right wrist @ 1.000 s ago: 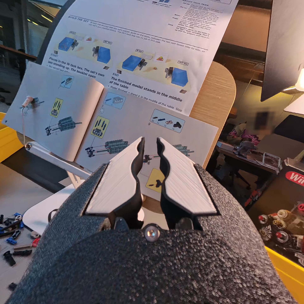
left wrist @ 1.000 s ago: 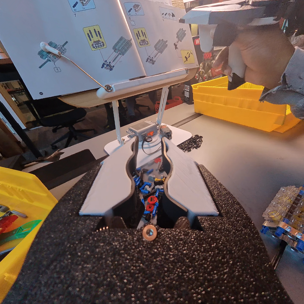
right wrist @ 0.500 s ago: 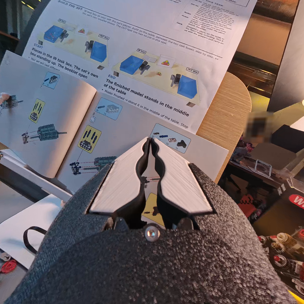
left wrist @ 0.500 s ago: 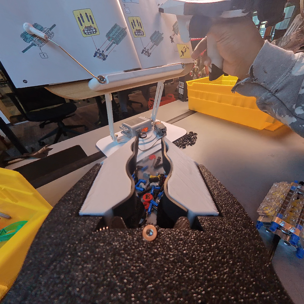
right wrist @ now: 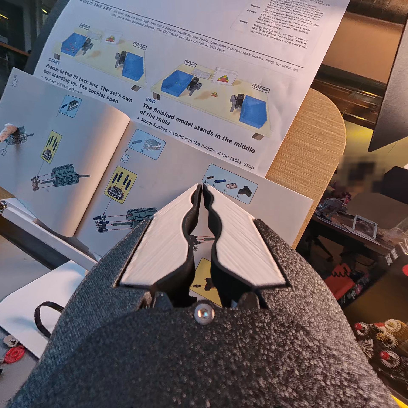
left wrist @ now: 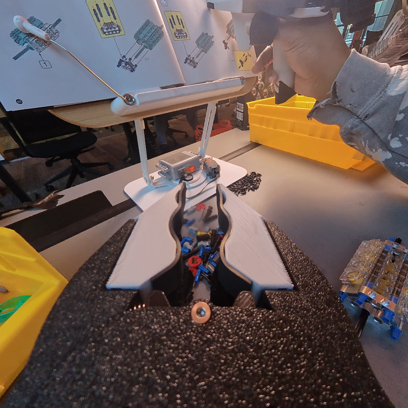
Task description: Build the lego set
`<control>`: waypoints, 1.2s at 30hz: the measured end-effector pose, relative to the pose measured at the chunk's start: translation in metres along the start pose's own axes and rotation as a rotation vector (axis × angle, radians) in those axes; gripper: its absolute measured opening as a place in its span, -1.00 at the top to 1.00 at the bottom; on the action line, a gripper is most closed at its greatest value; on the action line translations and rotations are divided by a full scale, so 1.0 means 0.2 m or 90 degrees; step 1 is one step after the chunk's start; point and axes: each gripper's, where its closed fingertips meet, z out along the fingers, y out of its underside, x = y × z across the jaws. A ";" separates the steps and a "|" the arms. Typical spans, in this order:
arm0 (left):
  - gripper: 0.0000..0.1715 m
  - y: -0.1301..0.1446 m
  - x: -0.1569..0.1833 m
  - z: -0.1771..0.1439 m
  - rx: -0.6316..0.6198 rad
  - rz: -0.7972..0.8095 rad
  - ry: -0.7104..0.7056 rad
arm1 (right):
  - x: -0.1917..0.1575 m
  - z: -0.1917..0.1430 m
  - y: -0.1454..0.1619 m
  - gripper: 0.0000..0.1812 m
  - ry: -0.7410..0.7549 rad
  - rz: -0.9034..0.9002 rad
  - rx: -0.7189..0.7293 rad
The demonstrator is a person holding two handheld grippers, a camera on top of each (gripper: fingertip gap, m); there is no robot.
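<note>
Booklet (left wrist: 88, 55) open on the book stand (left wrist: 183, 97); one tool spread, the other closed on nothing.
Left wrist view: left gripper (left wrist: 199, 189) hangs with jaws apart and empty over the loose building pieces (left wrist: 198, 242) lying on the table just in front of the stand's base, where a grey battery box (left wrist: 178, 164) sits. Right wrist view: right gripper (right wrist: 202, 186), tips together and holding nothing, points at the booklet's right-hand page on the stand; whether it touches the paper cannot be told.

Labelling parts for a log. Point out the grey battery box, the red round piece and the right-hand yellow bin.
grey battery box (left wrist: 176, 164), left wrist view, top face.
red round piece (left wrist: 194, 260), left wrist view, disc centre.
right-hand yellow bin (left wrist: 293, 134), left wrist view, front wall.
</note>
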 end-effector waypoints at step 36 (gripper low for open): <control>0.67 0.46 -0.10 -0.19 -0.414 0.060 0.145 | -1.00 -0.87 0.68 0.76 -0.497 -0.094 -0.340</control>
